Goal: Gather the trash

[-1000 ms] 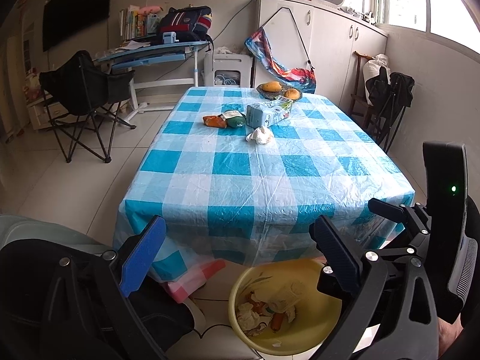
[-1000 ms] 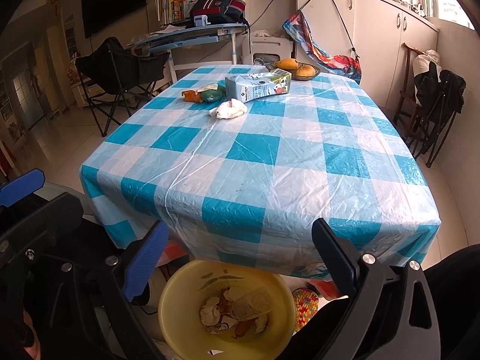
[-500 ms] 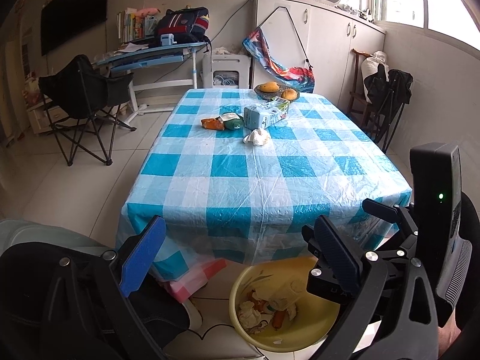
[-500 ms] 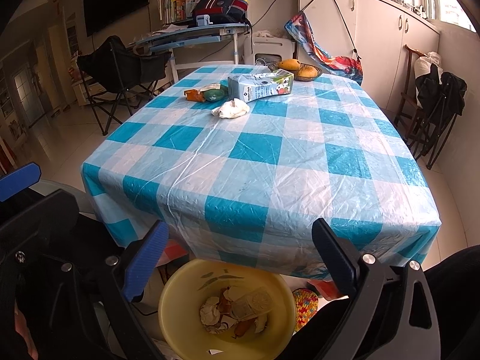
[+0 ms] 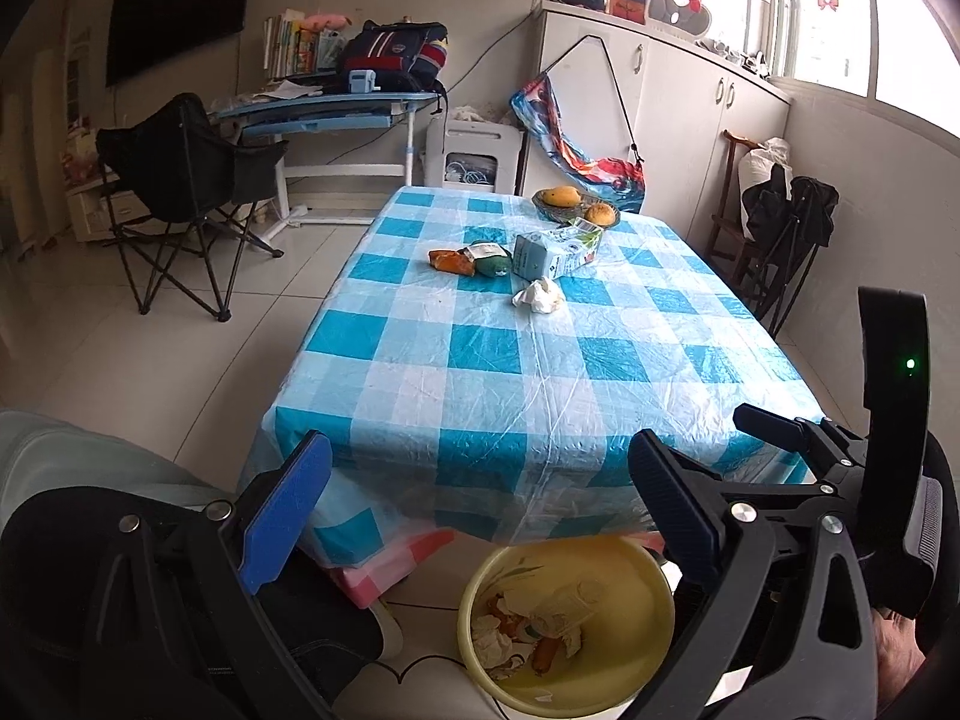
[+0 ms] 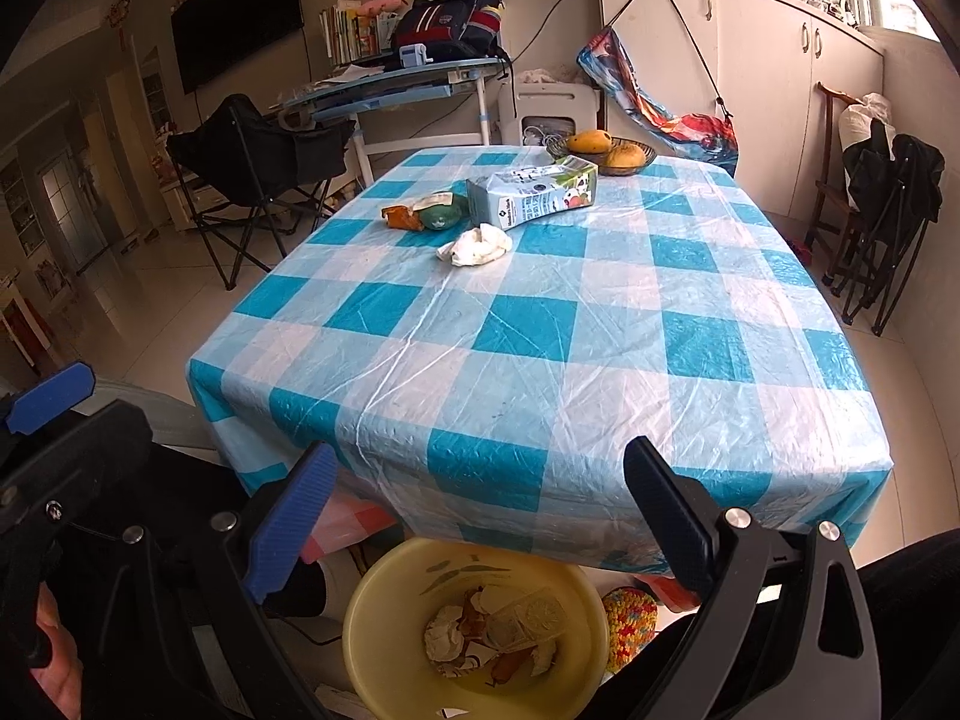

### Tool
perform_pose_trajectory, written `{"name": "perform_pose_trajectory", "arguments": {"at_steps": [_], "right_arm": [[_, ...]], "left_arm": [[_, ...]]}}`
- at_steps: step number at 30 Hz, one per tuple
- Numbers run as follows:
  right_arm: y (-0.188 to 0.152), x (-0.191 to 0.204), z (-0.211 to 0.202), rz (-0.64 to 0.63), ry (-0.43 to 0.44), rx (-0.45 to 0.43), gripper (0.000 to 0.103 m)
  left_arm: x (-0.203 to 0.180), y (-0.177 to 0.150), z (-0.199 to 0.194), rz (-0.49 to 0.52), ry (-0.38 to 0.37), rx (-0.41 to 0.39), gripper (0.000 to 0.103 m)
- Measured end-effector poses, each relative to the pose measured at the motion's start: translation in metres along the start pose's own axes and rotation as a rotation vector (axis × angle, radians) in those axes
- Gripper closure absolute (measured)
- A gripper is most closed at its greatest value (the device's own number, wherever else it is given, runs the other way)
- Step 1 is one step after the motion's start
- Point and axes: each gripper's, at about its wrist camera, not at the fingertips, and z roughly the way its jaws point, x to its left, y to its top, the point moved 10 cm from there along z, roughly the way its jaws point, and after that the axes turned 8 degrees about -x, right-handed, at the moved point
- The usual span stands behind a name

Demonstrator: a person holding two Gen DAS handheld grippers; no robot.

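Fingers apart and empty on right gripper (image 6: pixel 474 516) and left gripper (image 5: pixel 480 507): reach crumpled tissue (image 6: pixel 475 245) mid-table, pinch centrally, drop into yellow bin (image 6: pixel 384 591) below near edge.

The left tongs (image 5: pixel 474 498) are a black plastic frame of angled struts joined by silver round-head screws. One finger carries a ribbed blue pad (image 5: pixel 287 521), the other a ribbed black pad (image 5: pixel 675 515). The right tongs (image 6: pixel 480 510) are built alike, with a blue pad, a black pad and silver screws. Seen from the left wrist, the right tongs' upright black housing (image 5: pixel 894 372) shows a small lit green light (image 5: pixel 910 363).
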Motion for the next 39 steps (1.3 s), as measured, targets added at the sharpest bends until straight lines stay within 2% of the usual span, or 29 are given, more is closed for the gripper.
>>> {"name": "perform_pose_trajectory", "arguments": {"at_steps": [6,10,15,17,20,22,25,27,29,32,35,39], "right_arm": [[0.025,-0.003,0.025,0.020,0.058,0.017,0.010],[0.046,-0.001,0.052,0.017,0.097,0.038,0.011],[0.067,0.010,0.092,0.005,0.151,0.070,0.024],[0.072,0.013,0.110,-0.004,0.150,0.082,0.026],[0.077,0.013,0.134,-0.004,0.149,0.100,0.029],[0.077,0.010,0.146,0.001,0.147,0.116,0.034],[0.072,0.003,0.155,0.040,0.166,0.149,0.047],[0.072,0.000,0.156,0.049,0.174,0.159,0.060],[0.072,-0.001,0.156,0.034,0.177,0.167,0.064],[0.071,-0.001,0.156,0.016,0.194,0.177,0.065],[0.070,-0.001,0.155,0.019,0.220,0.190,0.065],[0.070,-0.004,0.154,0.062,0.265,0.201,0.065]], "left_arm": [[0.016,0.002,0.022,-0.054,0.031,0.027,0.007],[0.027,0.018,0.035,-0.068,0.054,0.028,0.007],[0.046,0.046,0.057,-0.097,0.079,0.033,0.007],[0.049,0.059,0.071,-0.084,0.083,0.036,0.007],[0.043,0.082,0.095,-0.023,0.061,0.041,0.007],[0.039,0.094,0.114,0.053,0.074,0.036,0.007],[0.039,0.104,0.147,0.121,0.098,0.055,0.007],[0.042,0.109,0.168,0.127,0.114,0.063,0.007],[0.045,0.110,0.189,0.142,0.128,0.081,0.007],[0.043,0.104,0.219,0.206,0.129,0.120,0.007],[0.032,0.095,0.243,0.273,0.083,0.155,0.007],[0.011,0.091,0.264,0.356,0.008,0.155,0.007]]}}
